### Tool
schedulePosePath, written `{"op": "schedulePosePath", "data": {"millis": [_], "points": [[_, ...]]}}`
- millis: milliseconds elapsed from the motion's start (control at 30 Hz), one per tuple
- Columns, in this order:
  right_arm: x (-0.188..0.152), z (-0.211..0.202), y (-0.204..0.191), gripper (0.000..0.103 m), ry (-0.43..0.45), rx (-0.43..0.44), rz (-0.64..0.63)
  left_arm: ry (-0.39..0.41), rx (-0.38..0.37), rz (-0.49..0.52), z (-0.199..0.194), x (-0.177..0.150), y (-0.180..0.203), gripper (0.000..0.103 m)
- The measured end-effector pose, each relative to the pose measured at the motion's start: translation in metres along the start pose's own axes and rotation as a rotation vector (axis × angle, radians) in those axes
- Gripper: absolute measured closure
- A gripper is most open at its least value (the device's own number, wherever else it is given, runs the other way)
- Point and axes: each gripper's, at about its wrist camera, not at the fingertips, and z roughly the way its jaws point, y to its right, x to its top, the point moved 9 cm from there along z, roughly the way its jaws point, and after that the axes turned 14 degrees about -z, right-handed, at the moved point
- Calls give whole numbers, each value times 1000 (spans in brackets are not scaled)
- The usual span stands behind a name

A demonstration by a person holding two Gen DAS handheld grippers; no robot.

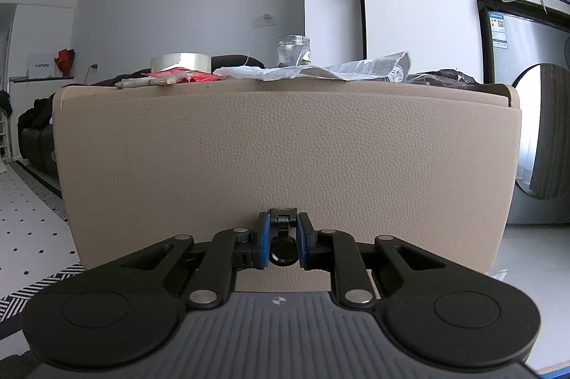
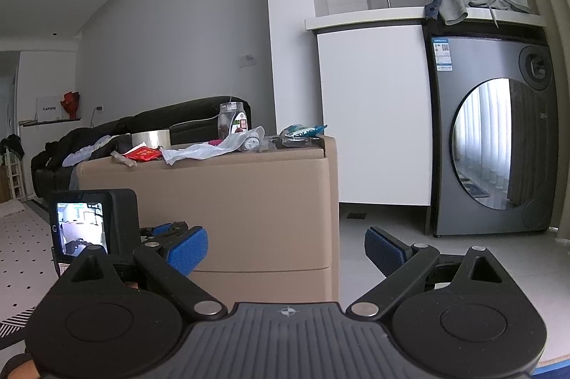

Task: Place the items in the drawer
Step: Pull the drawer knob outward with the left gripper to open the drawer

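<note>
Pinching the small black ring pull (image 1: 282, 245) low on the beige leather-textured drawer front (image 1: 285, 147), the left gripper (image 1: 282, 245) sits dead ahead of it, while the right gripper (image 2: 285, 252) hangs spread wide, off to the side.

Left wrist view close, square-on to cabinet (image 1: 285, 136), right farther back, angled, both sharing it

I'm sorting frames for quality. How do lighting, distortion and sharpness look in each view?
Left wrist view: soft even daylight, the beige leather-textured drawer front sharp, its grain clear; fisheye bows its edges; the left gripper is closed on the black ring pull. Right wrist view: equally sharp; the grey washing machine's round door mirrors bright curtains; walls curve outward; the right gripper is open.
</note>
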Motion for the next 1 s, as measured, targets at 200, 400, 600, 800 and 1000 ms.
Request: {"op": "schedulePosePath", "data": {"millis": [200,400,600,800,1000], "points": [[0,0,-2,6,-1,1,-8,-4,3,-21,4,2,0,85],[0,0,-1,6,-2,0,-1,3,5,-6,4,0,1,86],[2,-1,-3,6,3,4,-8,6,7,-7,3,0,1,86],[4,-3,-2,6,9,0,-4,9,5,-7,-3,-2,1,86],[7,-7,-5,6,17,3,-11,-3,-1,-18,-9,-2,-1,86]]}}
